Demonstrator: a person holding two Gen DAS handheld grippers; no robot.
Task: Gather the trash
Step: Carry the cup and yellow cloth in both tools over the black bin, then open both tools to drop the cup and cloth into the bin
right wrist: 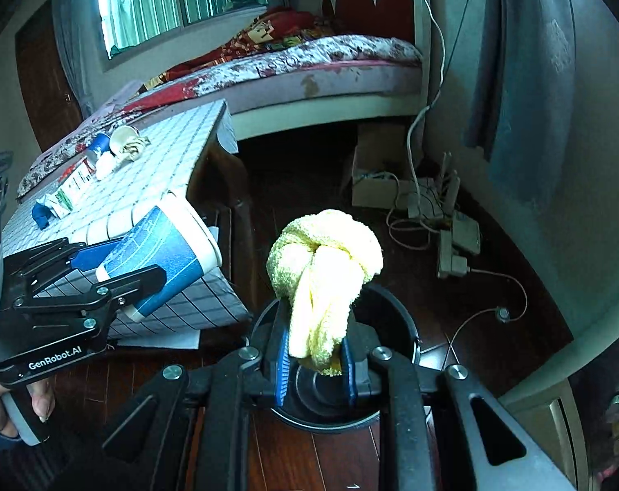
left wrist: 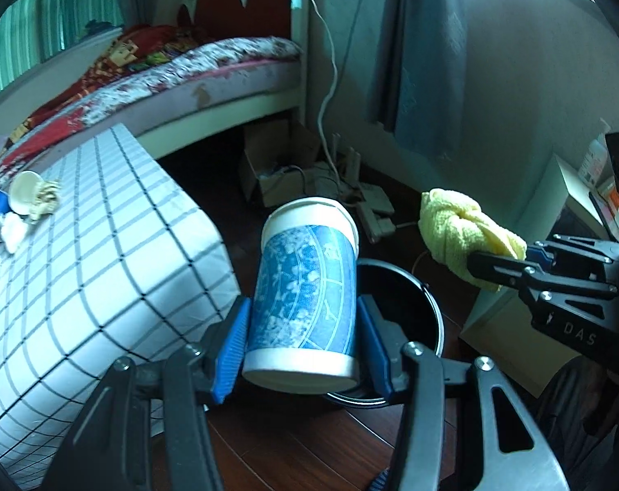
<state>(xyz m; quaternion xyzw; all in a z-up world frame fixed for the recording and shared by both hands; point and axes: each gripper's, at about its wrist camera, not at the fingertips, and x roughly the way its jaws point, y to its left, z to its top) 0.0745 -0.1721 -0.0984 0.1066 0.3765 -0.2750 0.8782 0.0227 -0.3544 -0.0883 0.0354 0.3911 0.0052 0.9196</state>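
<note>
The left gripper [right wrist: 146, 282] carries "GenRobot.AI" on its body; the right gripper [left wrist: 489, 262] shows "DAS". A hand [right wrist: 7, 405] grasps the left handle, tool tilted downward. Its blue pads clamp a blue-patterned paper cup [left wrist: 305, 290] beside the checked table's corner [left wrist: 211, 245]. The right fingers pinch tight on a knotted yellow cloth [right wrist: 326, 270] above the black bin [right wrist: 403, 327].
</note>
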